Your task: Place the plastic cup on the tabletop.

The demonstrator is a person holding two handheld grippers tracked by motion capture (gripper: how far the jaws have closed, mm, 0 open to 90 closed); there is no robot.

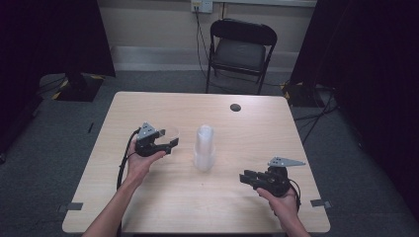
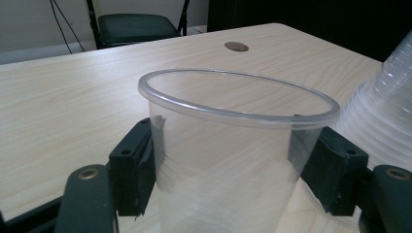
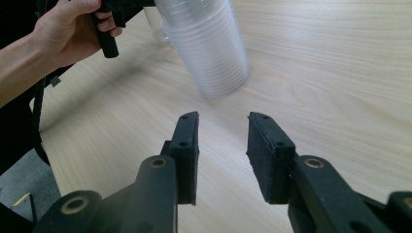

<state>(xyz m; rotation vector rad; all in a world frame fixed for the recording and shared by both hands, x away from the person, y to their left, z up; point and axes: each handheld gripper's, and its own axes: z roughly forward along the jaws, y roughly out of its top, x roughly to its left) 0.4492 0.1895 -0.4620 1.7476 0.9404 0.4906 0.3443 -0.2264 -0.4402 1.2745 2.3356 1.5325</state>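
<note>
Your left gripper [image 1: 170, 143] has a clear plastic cup [image 2: 233, 160] upright between its jaws, pads at its sides — just left of the cup stack [image 1: 204, 148] mid-counter. Your right gripper [image 1: 244, 177] waits part-open, empty — next, set the cup down.

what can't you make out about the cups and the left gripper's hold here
- Single clear cup, left gripper view: its base is cut off by the bottom edge.
- Left gripper pads: the cup wall sits between them; whether they press or just flank it is unclear.
- Stack of clear cups, high view: too small and see-through to count; its top is cut off in the right gripper view.
</note>
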